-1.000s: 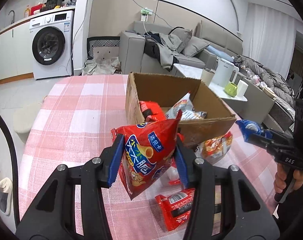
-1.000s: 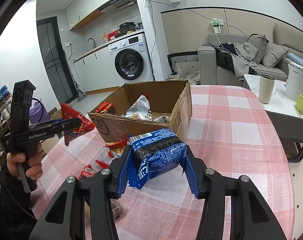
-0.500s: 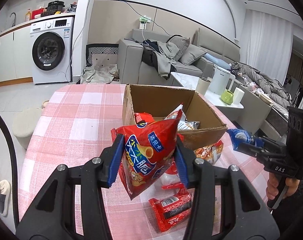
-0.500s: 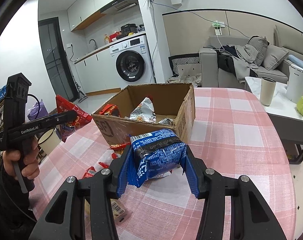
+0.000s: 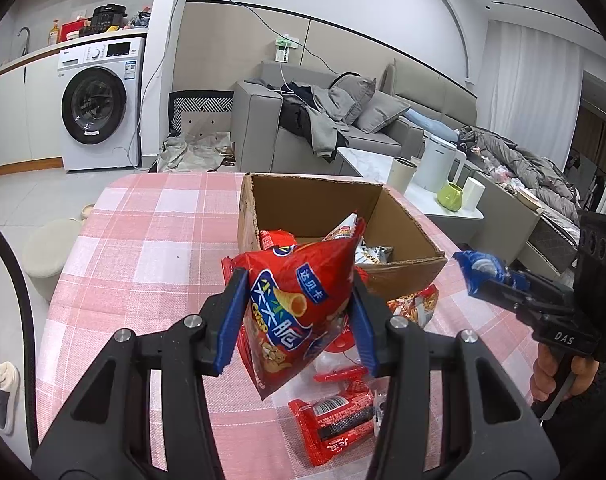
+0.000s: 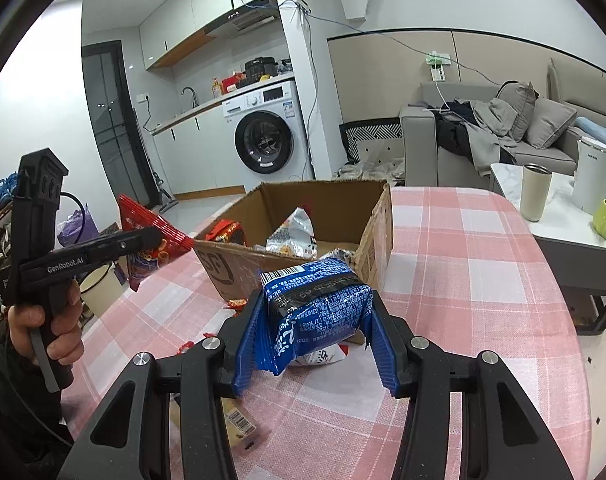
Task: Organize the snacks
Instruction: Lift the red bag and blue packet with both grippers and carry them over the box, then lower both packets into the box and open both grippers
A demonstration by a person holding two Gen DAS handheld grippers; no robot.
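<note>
while each tool [image 5: 299,316] [image 6: 315,332] grips a snack bag, loose packets [image 5: 335,424] lie before the cardboard box [image 5: 403,276].

Each black gripper [image 5: 299,316] has blue pads, silver screws and white lettering on its side.

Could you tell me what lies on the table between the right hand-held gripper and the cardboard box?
In the right wrist view, only its held blue snack pack and small loose wrappers lie before the cardboard box.
</note>
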